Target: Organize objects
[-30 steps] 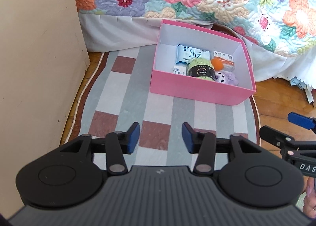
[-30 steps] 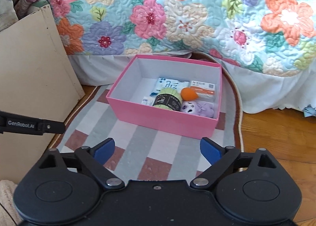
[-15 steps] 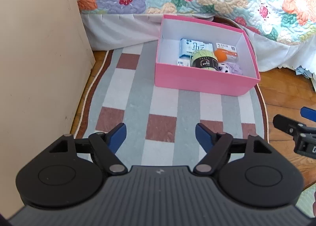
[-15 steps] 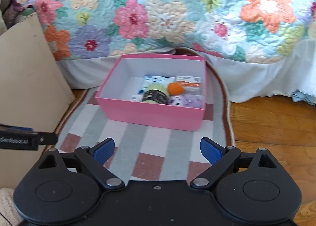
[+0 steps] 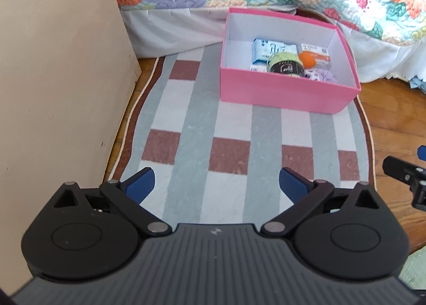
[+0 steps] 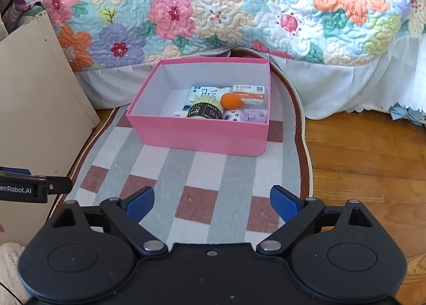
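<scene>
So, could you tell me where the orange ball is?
In the right wrist view, the orange ball lies inside the pink box, toward its right side, between the yarn and purple toy.

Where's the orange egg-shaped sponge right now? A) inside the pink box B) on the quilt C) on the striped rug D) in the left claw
A: the orange sponge sits inside the pink box, beside the green yarn ball; both the left claw and right claw are open and hold nothing.
</scene>
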Tool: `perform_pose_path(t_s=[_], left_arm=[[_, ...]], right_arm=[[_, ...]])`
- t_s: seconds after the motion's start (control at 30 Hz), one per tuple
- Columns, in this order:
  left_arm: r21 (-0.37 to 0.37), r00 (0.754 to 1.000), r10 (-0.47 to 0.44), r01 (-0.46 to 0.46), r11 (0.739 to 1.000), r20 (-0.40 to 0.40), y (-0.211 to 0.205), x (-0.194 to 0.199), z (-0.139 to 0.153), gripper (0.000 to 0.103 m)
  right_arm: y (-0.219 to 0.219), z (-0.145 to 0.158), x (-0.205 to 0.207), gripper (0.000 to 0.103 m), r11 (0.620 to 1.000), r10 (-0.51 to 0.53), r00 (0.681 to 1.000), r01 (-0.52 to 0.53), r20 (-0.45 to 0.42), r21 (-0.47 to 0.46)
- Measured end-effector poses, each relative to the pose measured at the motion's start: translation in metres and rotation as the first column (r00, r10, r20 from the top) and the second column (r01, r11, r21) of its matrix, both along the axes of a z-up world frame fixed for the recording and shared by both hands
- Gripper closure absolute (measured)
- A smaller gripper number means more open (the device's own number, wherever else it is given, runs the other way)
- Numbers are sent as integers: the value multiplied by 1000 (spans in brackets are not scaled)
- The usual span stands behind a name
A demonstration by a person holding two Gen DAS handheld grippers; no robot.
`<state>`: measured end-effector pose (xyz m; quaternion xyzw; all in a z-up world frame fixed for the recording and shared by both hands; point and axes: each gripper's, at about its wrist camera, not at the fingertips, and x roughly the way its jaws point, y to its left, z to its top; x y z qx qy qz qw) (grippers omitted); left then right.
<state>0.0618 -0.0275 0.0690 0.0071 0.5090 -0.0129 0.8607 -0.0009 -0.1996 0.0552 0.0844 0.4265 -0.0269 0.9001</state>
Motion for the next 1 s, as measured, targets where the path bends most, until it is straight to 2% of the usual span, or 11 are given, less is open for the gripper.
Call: perform_pose_path(t_s=[0.1, 0.3, 0.67, 1.0], left_arm=[[7, 1000, 4, -4, 1000, -19, -1, -2, -3, 2], [40, 1000, -15, 15, 999, 4, -6, -7, -5, 2], [89, 1000, -24, 24, 996, 7, -8, -7, -9, 1], [93, 999, -28, 27, 995, 19, -9, -7, -9, 0]], right_arm=[[2, 0, -3, 7, 1000, 11, 1000, -11, -1, -6], [7, 0, -4, 7, 997, 35, 999, -35, 4, -63], [6, -3, -4, 7, 997, 41, 999, -40, 3, -69], [4, -3, -4, 7, 997, 48, 999, -47, 3, -65]])
